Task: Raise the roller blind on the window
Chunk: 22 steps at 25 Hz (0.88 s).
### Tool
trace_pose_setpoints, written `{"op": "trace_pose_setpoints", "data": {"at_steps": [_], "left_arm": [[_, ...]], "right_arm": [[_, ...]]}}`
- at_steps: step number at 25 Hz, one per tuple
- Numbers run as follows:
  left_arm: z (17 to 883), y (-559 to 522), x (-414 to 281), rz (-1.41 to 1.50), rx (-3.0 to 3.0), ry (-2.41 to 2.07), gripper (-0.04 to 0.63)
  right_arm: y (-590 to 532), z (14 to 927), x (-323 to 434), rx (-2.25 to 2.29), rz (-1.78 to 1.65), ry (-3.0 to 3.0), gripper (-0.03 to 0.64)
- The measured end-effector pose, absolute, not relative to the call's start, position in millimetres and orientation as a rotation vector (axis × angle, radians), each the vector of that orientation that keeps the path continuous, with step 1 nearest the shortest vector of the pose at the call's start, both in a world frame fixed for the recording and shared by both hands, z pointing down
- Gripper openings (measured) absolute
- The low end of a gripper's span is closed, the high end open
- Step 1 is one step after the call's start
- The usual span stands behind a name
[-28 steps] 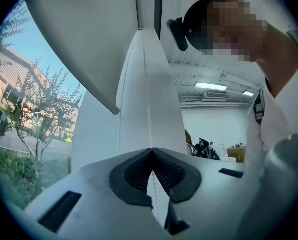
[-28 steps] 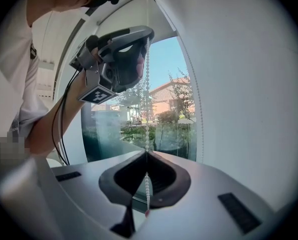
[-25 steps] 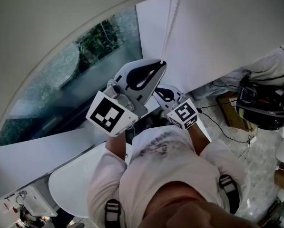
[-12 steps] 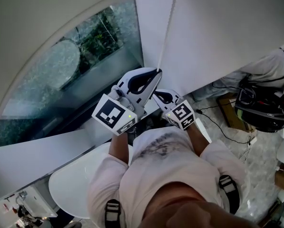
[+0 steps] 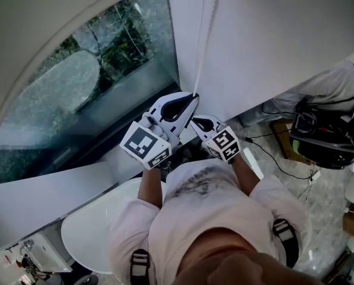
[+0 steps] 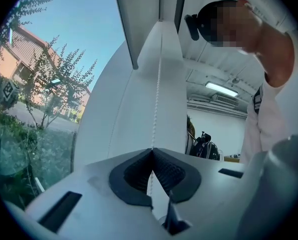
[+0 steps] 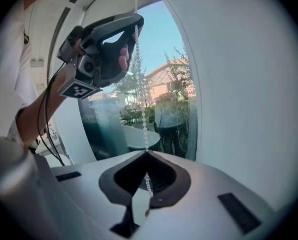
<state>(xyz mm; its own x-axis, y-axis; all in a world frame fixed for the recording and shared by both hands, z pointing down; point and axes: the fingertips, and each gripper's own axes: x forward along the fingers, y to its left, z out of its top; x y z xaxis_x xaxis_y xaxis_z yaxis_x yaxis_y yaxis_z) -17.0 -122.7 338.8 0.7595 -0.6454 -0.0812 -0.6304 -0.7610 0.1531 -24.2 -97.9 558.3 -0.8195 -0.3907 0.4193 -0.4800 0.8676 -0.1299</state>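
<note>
Readably, the only print in view is the black-and-white square marker pattern: one on the left marker cube and one on the right marker cube, with no letters to make out on them. The left gripper sits near centre in the head view, tip toward 1 o'clock, with the right gripper just beside it at 5 o'clock. The bead cord drops from 12 o'clock along the white wall panel to the left gripper's tip. In the left gripper view, the left gripper has its jaws together, clamped on the bead cord, which comes from 12 o'clock, enters where the dark pads meet and shows again in the hollow behind them. In the right gripper view, the right gripper is likewise closed on the bead cord; beads lie between its pads. The same strand runs up toward 12 o'clock to the left gripper, which grips it higher up. The roller blind fills the 10 o'clock corner of the head view, its lower edge arcing across the window glass. Trees and a building show outside.
</note>
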Motion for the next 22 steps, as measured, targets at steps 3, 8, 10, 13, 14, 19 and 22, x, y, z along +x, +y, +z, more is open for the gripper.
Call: {"op": "trace_pose_setpoints", "data": {"at_steps": [3, 8, 10, 13, 14, 19, 22], "left_arm": [[348, -121, -17, -0.183, 2.824, -1.032, 0.008], [361, -117, -17, -0.168, 2.795, -1.030, 0.008], [367, -117, -17, -0.157, 2.789, -1.031, 0.008], [380, -118, -15, -0.129, 2.773, -1.035, 0.008], [385, -118, -14, -0.121, 2.764, -1.035, 0.008], [410, -114, -12, -0.111, 2.720, -1.036, 0.008], [418, -111, -9, -0.114, 2.709, -1.038, 0.008]], "right_arm": [[-95, 567, -24, 0.638, 0.337, -2.638, 0.061], [-90, 581, -24, 0.628, 0.362, -2.607, 0.061], [-89, 586, -24, 0.623, 0.370, -2.594, 0.061], [-87, 599, -21, 0.615, 0.385, -2.565, 0.061], [-86, 604, -20, 0.612, 0.392, -2.553, 0.061], [-79, 628, -13, 0.601, 0.430, -2.503, 0.061], [-75, 636, -10, 0.594, 0.447, -2.483, 0.061]]}}
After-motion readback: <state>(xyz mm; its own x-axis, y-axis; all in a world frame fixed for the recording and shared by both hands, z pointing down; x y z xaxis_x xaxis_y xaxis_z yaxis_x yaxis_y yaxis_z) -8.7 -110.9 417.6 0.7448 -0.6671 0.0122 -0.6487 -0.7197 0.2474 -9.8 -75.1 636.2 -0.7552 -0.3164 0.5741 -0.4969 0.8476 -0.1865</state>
